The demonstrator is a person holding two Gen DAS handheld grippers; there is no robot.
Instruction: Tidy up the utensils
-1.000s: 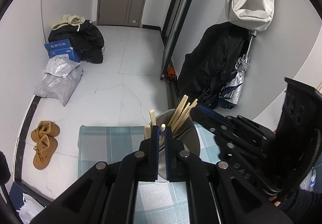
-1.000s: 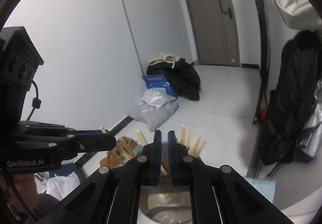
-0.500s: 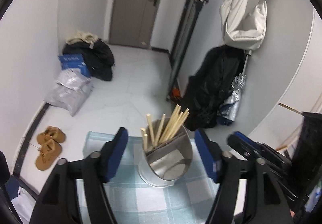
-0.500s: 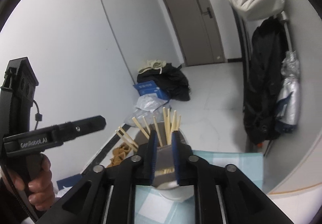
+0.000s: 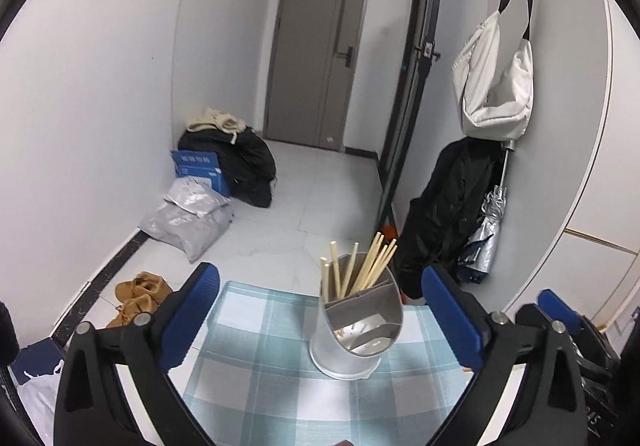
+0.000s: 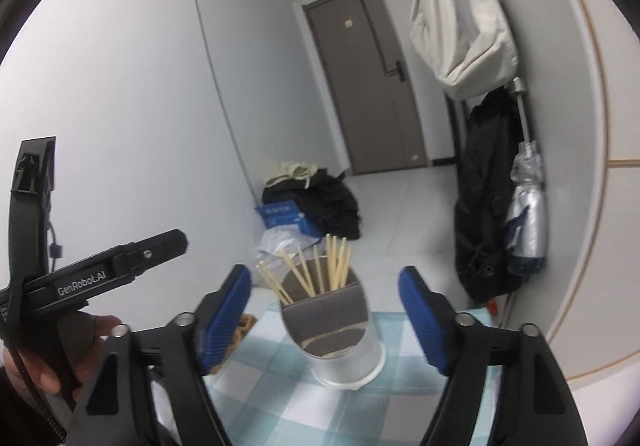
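Nearest, left tool and right tool both spread wide with jaws just opened, gripping nothing, the steel holder standing apart beyond the blue pads on the checked cloth of the surface. Inside the holder, chopsticks bunched upright in the rear compartment behind a divider, front compartment reflective and hard to read for contents. Only in the right view: a hand gripping the left tool's handle; only in the left view: brown shoes on the floor, whole rather than cut off, with bags and the door farther back.
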